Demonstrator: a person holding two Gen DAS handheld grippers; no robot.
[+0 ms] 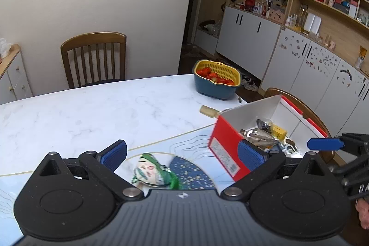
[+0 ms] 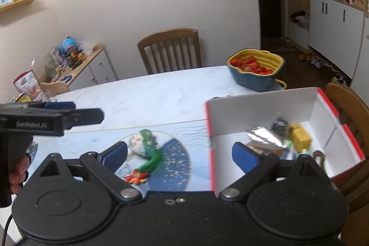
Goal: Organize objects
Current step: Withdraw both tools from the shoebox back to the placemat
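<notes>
A: Right wrist view shows the red-and-white cardboard box (image 2: pixel 272 137) at the right of the table already holding a crumpled silver foil packet (image 2: pixel 265 136), a small yellow carton (image 2: pixel 299 136) and some darker bits I can't identify.

B: So what's left?

A: By my reckoning 1 item: the green-tasselled face charm (image 2: pixel 144 142) lying on the blue round-patterned placemat (image 2: pixel 177 158), left of the box.

B: Grippers?

A: The left gripper (image 1: pixel 182 153) and right gripper (image 2: pixel 180 153) both stand spread wide, holding nothing.

B: Anything else?

A: 1 yellow-and-blue basket of strawberries (image 2: pixel 256 70) at the far right, and 2 wooden chairs.
</notes>
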